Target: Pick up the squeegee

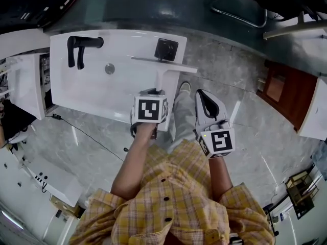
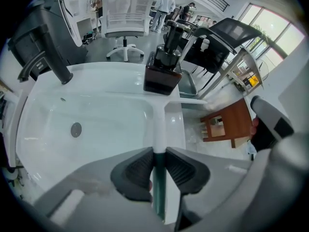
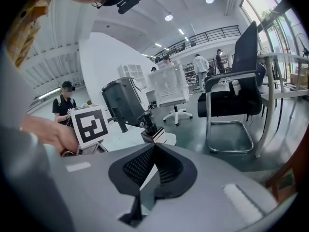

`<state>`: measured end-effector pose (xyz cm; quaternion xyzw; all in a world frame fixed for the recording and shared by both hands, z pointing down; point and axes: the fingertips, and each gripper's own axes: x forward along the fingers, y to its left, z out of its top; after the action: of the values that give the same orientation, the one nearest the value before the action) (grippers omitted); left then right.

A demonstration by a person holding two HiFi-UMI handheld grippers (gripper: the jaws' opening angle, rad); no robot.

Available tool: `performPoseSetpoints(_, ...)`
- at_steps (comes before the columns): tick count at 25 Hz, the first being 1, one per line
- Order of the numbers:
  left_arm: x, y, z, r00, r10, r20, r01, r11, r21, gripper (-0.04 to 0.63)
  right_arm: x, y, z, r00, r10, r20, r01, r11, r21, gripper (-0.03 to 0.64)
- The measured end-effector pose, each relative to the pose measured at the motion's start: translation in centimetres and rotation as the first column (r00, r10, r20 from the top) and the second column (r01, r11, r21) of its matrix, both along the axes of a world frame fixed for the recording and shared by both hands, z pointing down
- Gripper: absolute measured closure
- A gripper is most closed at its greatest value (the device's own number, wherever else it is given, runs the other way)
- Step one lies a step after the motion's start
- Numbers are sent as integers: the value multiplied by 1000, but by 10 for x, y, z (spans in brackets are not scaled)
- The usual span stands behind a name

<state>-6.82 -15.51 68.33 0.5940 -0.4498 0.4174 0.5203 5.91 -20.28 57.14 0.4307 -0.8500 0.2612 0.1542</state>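
Now left gripper [image 2: 160, 154] on squeegee [image 2: 159, 124].

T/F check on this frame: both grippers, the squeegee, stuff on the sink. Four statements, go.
1. The left gripper has its jaws closed on the handle of the white plastic squeegee. True.
2. A dark square pump bottle stands by the squeegee's blade end. True.
3. The right gripper holds the pump bottle. False: its jaws are shut on nothing, and it is off to the side of the sink.
4. The squeegee hangs in the air. False: it looks to lie along the rim of the white ceramic sink.
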Motion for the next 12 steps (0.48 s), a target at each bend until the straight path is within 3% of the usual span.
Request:
performPoseSetpoints(7, -5, 10, -13, 1000, -6, -7, 6, 999, 47, 505, 2, 14, -13, 1000, 9, -19, -9, 1000, 21, 615)
performPoseSetpoints(12, -8, 14, -33, 1000, -6, -28, 9, 992, 125, 505, 1, 26, -28, 999, 30, -25, -29, 998, 47, 615)
